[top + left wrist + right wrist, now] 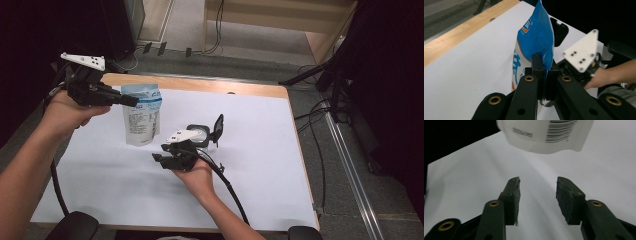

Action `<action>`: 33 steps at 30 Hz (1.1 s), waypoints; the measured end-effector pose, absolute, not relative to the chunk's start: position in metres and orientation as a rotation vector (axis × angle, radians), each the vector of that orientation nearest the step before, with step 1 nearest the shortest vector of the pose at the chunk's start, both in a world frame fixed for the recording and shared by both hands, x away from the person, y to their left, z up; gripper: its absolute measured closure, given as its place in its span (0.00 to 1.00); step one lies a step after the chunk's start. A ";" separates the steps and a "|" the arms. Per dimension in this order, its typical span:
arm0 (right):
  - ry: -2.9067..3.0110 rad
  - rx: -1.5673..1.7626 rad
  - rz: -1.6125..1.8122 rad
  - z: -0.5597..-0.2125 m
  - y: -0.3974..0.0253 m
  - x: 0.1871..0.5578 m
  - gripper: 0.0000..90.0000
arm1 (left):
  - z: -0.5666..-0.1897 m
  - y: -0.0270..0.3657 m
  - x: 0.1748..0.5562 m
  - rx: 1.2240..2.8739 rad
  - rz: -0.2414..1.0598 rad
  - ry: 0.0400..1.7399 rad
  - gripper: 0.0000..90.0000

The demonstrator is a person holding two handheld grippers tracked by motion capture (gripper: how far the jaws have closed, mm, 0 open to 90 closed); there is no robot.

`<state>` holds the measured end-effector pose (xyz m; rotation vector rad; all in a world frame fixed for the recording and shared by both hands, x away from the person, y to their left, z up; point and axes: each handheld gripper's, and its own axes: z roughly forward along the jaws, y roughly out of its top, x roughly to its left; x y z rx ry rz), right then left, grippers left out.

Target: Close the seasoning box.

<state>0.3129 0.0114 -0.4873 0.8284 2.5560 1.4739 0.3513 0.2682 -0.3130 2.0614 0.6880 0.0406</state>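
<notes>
The left gripper (131,100) is pinching the top edge of the blue-and-white pouch (142,120), holding it upright at the table's (260,150) far left, while the right gripper (161,159), jaws spread and empty, is waiting nearby, probably to grasp the pouch's base next.

High view overhead, facing forward; claw views close; pouch (142,117) shared.

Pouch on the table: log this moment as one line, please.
left gripper: shut on pouch top edge | pouch: upright | right gripper: open, empty, near pouch base | container: on table, untouched
</notes>
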 end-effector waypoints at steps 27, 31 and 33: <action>2.450 0.831 1.474 -0.504 0.043 0.333 0.47 | -0.307 0.260 0.335 2.062 -0.030 0.677 1.00; 2.444 0.811 1.494 -0.502 0.045 0.331 0.47 | -0.308 0.255 0.337 2.060 -0.049 0.676 1.00; 2.439 0.805 1.509 -0.501 0.045 0.329 0.47 | -0.308 0.253 0.338 2.060 -0.060 0.673 1.00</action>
